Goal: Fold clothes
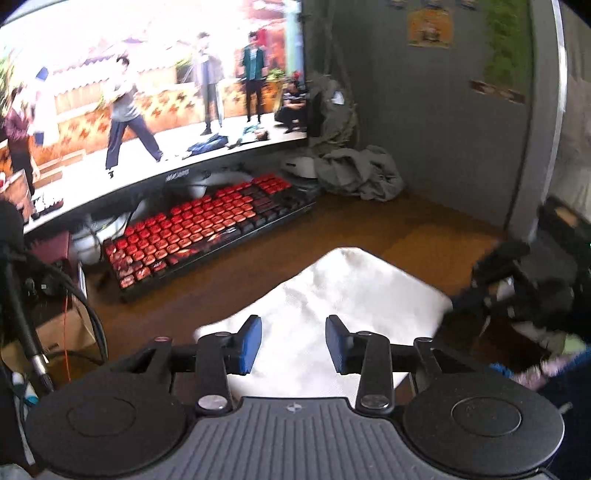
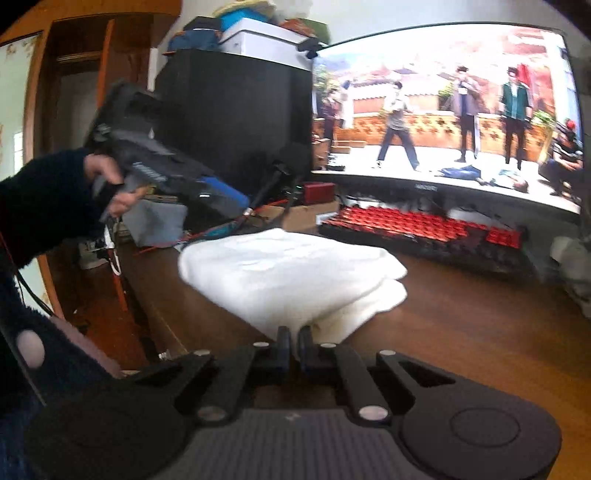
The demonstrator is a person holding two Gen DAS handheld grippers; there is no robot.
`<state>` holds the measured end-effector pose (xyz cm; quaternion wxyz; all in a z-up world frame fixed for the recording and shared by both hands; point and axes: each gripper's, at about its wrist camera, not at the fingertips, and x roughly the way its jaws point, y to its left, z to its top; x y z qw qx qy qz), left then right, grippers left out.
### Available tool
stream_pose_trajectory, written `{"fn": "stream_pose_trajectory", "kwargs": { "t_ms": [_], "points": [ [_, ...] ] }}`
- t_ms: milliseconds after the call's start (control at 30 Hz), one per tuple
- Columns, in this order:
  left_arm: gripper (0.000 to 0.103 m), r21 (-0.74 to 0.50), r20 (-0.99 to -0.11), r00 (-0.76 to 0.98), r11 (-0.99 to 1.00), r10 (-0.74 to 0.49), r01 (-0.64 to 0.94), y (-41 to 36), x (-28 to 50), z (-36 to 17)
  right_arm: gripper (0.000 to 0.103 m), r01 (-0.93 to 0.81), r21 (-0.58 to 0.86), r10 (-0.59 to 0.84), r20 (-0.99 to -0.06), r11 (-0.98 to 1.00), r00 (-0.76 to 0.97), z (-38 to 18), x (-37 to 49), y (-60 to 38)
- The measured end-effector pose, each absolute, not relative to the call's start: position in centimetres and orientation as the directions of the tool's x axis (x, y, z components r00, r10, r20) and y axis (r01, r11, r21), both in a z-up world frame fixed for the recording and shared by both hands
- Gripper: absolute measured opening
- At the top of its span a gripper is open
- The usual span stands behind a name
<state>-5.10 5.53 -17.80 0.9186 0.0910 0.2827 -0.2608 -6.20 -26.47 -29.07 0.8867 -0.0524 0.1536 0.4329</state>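
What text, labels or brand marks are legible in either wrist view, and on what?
None can be read.
Curved monitor's lower bezel: a small logo, too blurred.
Red-and-black keyboard: keycap legends too small.
Orange poster on the grey wall: print blurred.
Left gripper's grey ribbed body: a small round emblem, no letters.
White folded cloth, pinched by the right gripper: no tag visible.
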Motion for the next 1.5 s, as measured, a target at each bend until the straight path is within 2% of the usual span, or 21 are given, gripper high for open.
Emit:
{"fn": "stream_pose_trajectory", "kwargs": {
  "t_ms": [300, 367, 500, 567, 633, 833, 1067, 1367, 1467, 1500],
  "points": [
    [0.038, 0.117, -0.614, 0.633, 0.738, -0.472, 0.664, 2.4, -7.8, -17.7, 0.004, -0.763, 0.011, 0.698, -0.412, 0.646, 0.585, -27.8, -7.1, -28.7],
    [0.045, 0.109, -0.605, 0.622, 0.722, -0.497, 0.684, 2.1, -8.1, -17.5, 0.004, -0.749, 0.006, 0.682, -0.420, 0.662, 0.599, -27.1, -7.2, -29.1],
    [0.047, 0.118, -0.614, 0.596, 0.685, -0.518, 0.718, 1.2, -8.5, -17.0, 0.005, -0.732, -0.061, 0.643, -0.433, 0.679, 0.632, -25.0, -7.8, -29.3],
    [0.050, 0.148, -0.623, 0.587, 0.659, -0.518, 0.738, 0.5, -8.7, -16.7, 0.010, -0.736, -0.116, 0.631, -0.437, 0.667, 0.641, -23.7, -8.2, -28.9],
    [0.052, 0.170, -0.641, 0.565, 0.622, -0.520, 0.765, -0.5, -8.9, -16.6, 0.029, -0.750, -0.155, 0.633, -0.443, 0.643, 0.635, -22.5, -8.3, -28.3],
    [0.052, 0.305, -0.707, 0.542, 0.496, -0.455, 0.813, -3.9, -9.4, -18.1, 0.044, -0.827, -0.287, 0.662, -0.499, 0.483, 0.560, -21.2, -8.2, -24.0],
    [0.052, 0.392, -0.726, 0.565, 0.438, -0.392, 0.809, -5.8, -9.3, -20.1, 0.044, -0.868, -0.391, 0.654, -0.577, 0.305, 0.490, -23.0, -7.8, -19.4],
    [0.051, 0.446, -0.725, 0.588, 0.406, -0.359, 0.798, -6.4, -8.6, -21.9, 0.041, -0.864, -0.460, 0.632, -0.612, 0.205, 0.476, -24.7, -6.5, -17.1],
    [0.046, 0.474, -0.723, 0.593, 0.369, -0.355, 0.799, -6.7, -8.8, -22.5, 0.040, -0.867, -0.468, 0.635, -0.619, 0.173, 0.461, -24.7, -6.4, -17.0],
    [0.044, 0.490, -0.718, 0.598, 0.352, -0.356, 0.797, -6.6, -9.0, -22.6, 0.035, -0.867, -0.470, 0.637, -0.622, 0.163, 0.456, -24.7, -6.4, -17.0]
  ]
}}
